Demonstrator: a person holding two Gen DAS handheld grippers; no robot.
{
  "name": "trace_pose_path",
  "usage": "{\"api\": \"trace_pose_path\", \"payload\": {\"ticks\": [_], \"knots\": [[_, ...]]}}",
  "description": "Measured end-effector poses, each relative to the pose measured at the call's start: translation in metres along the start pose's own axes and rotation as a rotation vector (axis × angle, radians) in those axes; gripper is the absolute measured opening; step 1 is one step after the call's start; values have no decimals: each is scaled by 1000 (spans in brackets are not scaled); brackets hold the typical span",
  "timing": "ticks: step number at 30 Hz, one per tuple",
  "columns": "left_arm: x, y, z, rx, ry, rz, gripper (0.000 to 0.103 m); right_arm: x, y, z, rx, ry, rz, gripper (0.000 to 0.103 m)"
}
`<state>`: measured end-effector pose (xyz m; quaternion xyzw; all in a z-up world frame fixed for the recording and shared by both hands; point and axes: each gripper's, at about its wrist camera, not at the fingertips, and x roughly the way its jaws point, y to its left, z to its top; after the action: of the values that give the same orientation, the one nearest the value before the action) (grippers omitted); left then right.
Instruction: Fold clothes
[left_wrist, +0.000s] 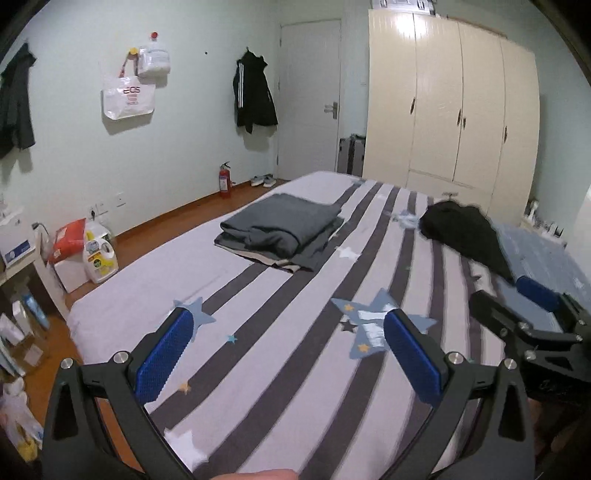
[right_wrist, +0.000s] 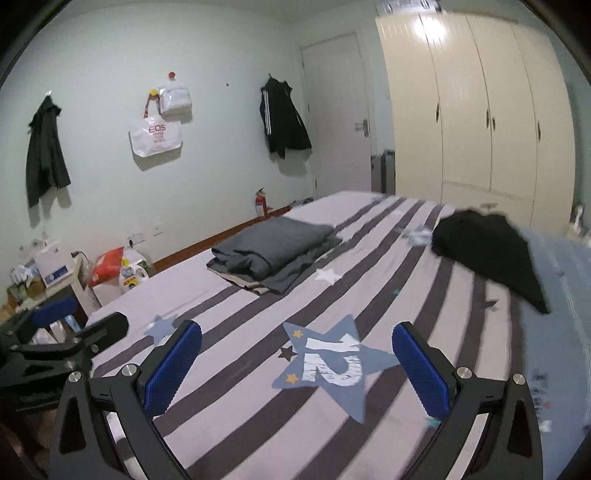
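Blurring is seen on the black garment (right_wrist: 491, 254), so its shape and its edges are hard to make out; it lies crumpled far off on the right side of the bed (left_wrist: 258, 369), partly on a light blue cover (right_wrist: 554, 295). Its near corner is hidden behind the other gripper in the left wrist view. A folded grey pile (left_wrist: 280, 230) is seen in the middle of the bed, well apart from the black garment; a beige layer peeks out at the bottom, and what it is cannot be told. The sheet is soft and striped in pale lilac and dark grey, with star shapes printed on it. A big blue star (right_wrist: 332, 363) is seen between the right gripper's fingers.

The left gripper (left_wrist: 288, 347) is held above the sheet with its jaws wide apart and nothing between them. The right gripper (right_wrist: 295, 363) is held the same way, jaws wide apart and empty. The pads (left_wrist: 164, 354) are blue and bumpy, on black hard arms. The lower parts of both grippers are cut off by the picture edge.
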<state>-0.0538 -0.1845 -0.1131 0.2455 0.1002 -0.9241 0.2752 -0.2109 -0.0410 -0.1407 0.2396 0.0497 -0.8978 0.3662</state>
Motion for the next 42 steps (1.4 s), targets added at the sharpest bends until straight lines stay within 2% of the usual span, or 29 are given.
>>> {"api": "trace_pose_path", "payload": {"ticks": [8, 16, 26, 42], "knots": [[-110, 0, 21, -35, -17, 3, 102, -111, 24, 37, -29, -19, -1, 102], [-173, -10, 21, -40, -60, 3, 102, -190, 33, 44, -16, -65, 4, 102], [-186, -14, 24, -34, -71, 20, 102, -211, 40, 49, -45, -65, 10, 102], [-184, -21, 21, -29, -77, 26, 102, -207, 34, 47, -31, -53, 21, 102]]}}
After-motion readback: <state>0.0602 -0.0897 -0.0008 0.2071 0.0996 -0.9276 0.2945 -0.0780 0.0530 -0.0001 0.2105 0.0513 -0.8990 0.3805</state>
